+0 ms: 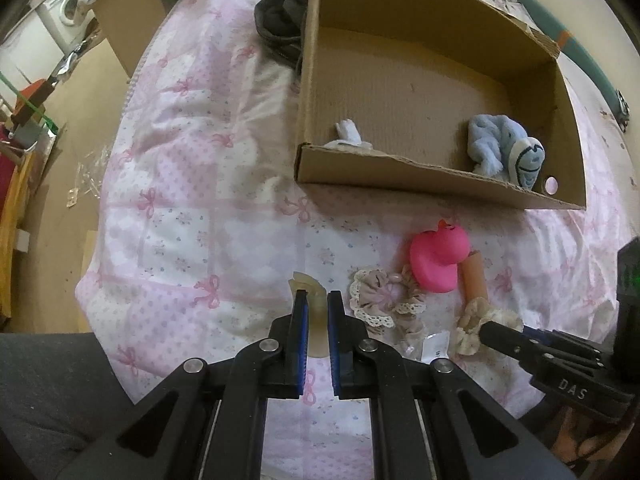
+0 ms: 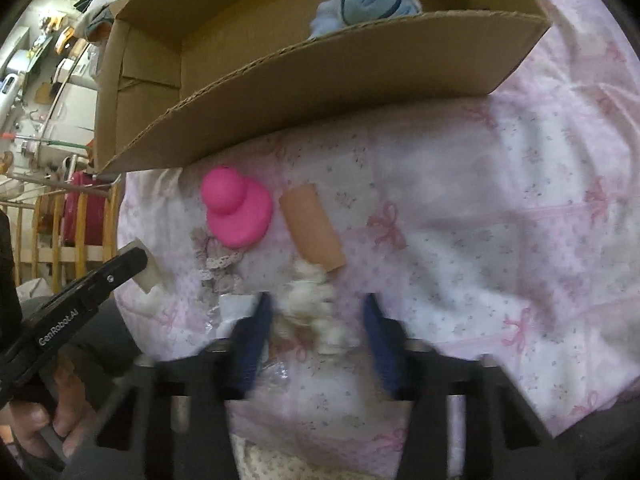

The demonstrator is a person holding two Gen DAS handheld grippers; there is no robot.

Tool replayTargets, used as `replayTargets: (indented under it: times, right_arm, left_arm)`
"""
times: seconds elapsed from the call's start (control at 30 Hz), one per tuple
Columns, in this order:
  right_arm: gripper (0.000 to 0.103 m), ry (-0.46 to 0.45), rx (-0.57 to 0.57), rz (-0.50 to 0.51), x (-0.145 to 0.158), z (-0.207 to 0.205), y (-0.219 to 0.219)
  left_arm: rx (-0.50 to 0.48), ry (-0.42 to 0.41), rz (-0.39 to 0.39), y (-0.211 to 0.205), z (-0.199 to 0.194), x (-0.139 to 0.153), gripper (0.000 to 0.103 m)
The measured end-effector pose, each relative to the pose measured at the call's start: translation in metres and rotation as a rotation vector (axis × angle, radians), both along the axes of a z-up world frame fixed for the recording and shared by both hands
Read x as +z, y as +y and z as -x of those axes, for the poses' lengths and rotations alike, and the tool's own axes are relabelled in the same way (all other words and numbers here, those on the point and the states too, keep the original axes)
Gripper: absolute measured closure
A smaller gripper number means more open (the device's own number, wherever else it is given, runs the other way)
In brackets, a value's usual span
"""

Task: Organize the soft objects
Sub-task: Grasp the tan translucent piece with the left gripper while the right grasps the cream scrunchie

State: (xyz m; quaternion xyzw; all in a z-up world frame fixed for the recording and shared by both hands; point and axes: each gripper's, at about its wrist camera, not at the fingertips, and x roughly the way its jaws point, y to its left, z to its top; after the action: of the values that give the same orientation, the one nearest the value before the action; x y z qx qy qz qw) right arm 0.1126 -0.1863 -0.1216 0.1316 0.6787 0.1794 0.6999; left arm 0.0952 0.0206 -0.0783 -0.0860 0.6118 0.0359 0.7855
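Observation:
My left gripper [image 1: 317,296] is shut on a translucent yellowish curved soft piece [image 1: 306,282], lifted just above the pink bedspread [image 1: 192,184]. To its right lie a beige lace scrunchie [image 1: 380,296], a pink rubber duck [image 1: 438,256] and a tan cylinder [image 1: 474,280]. In the blurred right wrist view my right gripper [image 2: 316,300] is down at a cream scrunchie [image 2: 310,304]. The scrunchie sits between the blue pads [image 2: 256,324], and a gap shows on its right side. The cardboard box [image 1: 400,170] behind holds a blue plush [image 1: 500,148] and a small white item [image 1: 348,136].
A clear plastic packet [image 1: 434,346] lies beside the cream scrunchie. Dark clothing [image 1: 282,20] sits left of the box. The bed edge drops to the floor on the left, where a washing machine [image 1: 66,10] and cardboard stand. A hand [image 2: 60,412] holds the left gripper.

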Motion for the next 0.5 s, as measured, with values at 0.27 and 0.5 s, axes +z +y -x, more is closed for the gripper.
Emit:
replayTargets:
  times: [0.27,0.5]
  right_arm:
    - [0.09,-0.134,-0.077,-0.095,0.038,0.007,-0.019]
    - [0.09,-0.25,-0.095,-0.18,0.071,0.02,-0.026]
  left_arm:
    - [0.02,-0.038,-0.02,0.008,0.007,0.006,0.095]
    - [0.016,-0.125,-0.093,0.008,0.024,0.029,0.095]
